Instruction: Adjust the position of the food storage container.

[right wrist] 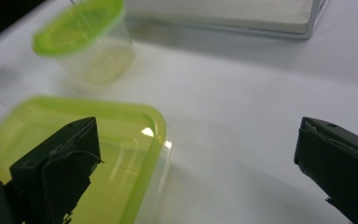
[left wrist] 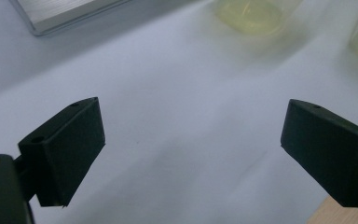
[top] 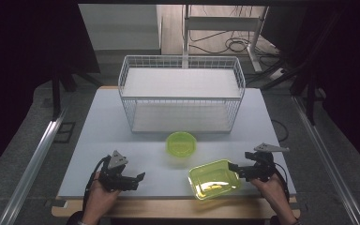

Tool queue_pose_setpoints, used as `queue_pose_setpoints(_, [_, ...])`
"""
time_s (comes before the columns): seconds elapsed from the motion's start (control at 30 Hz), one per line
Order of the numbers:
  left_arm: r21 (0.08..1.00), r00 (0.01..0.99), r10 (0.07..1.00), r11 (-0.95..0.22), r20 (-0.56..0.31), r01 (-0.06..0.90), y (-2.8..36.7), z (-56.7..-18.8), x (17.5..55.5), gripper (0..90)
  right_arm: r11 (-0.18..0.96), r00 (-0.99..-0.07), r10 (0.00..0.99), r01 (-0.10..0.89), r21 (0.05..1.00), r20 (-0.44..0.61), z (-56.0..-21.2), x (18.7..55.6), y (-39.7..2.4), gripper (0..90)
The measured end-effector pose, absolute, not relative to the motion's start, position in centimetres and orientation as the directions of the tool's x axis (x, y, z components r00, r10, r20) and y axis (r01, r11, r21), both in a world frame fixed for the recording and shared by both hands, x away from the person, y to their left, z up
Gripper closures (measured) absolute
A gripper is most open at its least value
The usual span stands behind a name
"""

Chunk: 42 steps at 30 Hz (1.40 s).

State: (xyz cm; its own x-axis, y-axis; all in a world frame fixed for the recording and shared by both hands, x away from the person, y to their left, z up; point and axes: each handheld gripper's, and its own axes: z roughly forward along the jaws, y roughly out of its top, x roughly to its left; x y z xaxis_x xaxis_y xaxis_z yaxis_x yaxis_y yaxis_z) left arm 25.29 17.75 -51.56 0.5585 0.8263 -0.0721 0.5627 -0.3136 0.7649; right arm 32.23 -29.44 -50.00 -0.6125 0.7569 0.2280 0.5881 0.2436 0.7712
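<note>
**Both grippers spread, near the green containers**

From above we see our left gripper (top: 138,178) at the table's (top: 103,122) near edge, well apart from the containers, and our right gripper (top: 232,168) just beside the rectangular green container (top: 213,179). Whether it touches the rim we cannot tell there. The right gripper view settles more: its jaws stand wide, one over the container's (right wrist: 116,135) corner, nothing pinched. The left gripper view shows jaws spread over bare table. Farther off sits the round green cup (top: 181,143), and beyond it the white wire basket (top: 182,93); only from above do we see its two shelves whole.
</note>
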Motion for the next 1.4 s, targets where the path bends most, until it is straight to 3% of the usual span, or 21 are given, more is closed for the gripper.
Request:
queue_pose_setpoints(0.1, [0.764,0.566,0.823,-0.329,-0.057,0.555,17.3,-51.6,25.3,4.8,0.285,-0.626,0.757,0.573,0.769,0.186,-49.8,32.0,-29.1,1.2])
queue_pose_setpoints(0.3, [0.766,0.614,0.787,-0.358,-0.060,0.534,16.3,-51.4,25.2,4.6,0.260,-0.608,0.767,0.585,0.768,0.203,-49.6,32.1,-29.4,4.3])
queue_pose_setpoints(0.6, [0.769,0.657,0.752,-0.383,-0.063,0.512,16.0,-51.0,25.2,17.6,0.262,-0.605,0.766,0.602,0.754,0.216,-49.7,32.2,-29.4,5.4])
queue_pose_setpoints(0.7, [0.746,0.682,0.732,-0.447,-0.011,0.493,15.8,-50.4,25.4,17.6,0.271,-0.601,0.770,0.612,0.743,0.214,-49.9,32.2,-29.3,6.1])
queue_pose_setpoints(0.73, [0.727,0.694,0.718,-0.505,0.055,0.465,15.7,-49.6,25.7,17.1,0.276,-0.602,0.770,0.614,0.739,0.213,-50.0,32.3,-29.1,6.7])
queue_pose_setpoints(0.83, [0.718,0.693,0.716,-0.525,0.083,0.457,15.8,-49.0,26.1,19.5,0.283,-0.604,0.769,0.614,0.737,0.207,-50.1,32.2,-28.9,7.1])
queue_pose_setpoints(0.97, [0.766,0.693,0.721,-0.433,-0.023,0.476,15.7,-48.9,27.1,32.5,0.290,-0.607,0.770,0.608,0.739,0.197,-49.9,32.1,-28.5,8.2])
queue_pose_setpoints(1.17, [0.794,0.700,0.710,-0.383,-0.074,0.472,14.1,-48.7,27.6,61.4,0.281,-0.601,0.773,0.612,0.739,0.204,-49.9,32.1,-28.8,8.8])
queue_pose_setpoints(1.2, [0.798,0.708,0.702,-0.380,-0.081,0.468,13.8,-48.4,27.7,61.4,0.276,-0.600,0.773,0.613,0.740,0.209,-49.9,32.1,-28.8,8.9])
queue_pose_setpoints(1.33, [0.814,0.742,0.661,-0.369,-0.109,0.449,11.7,-47.5,28.8,77.5,0.273,-0.601,0.770,0.615,0.740,0.215,-49.9,32.2,-28.9,9.1])
queue_pose_setpoints(1.4, [0.812,0.747,0.656,-0.372,-0.113,0.449,11.2,-47.4,29.1,79.9,0.275,-0.601,0.770,0.616,0.739,0.215,-49.9,32.1,-28.9,9.1])
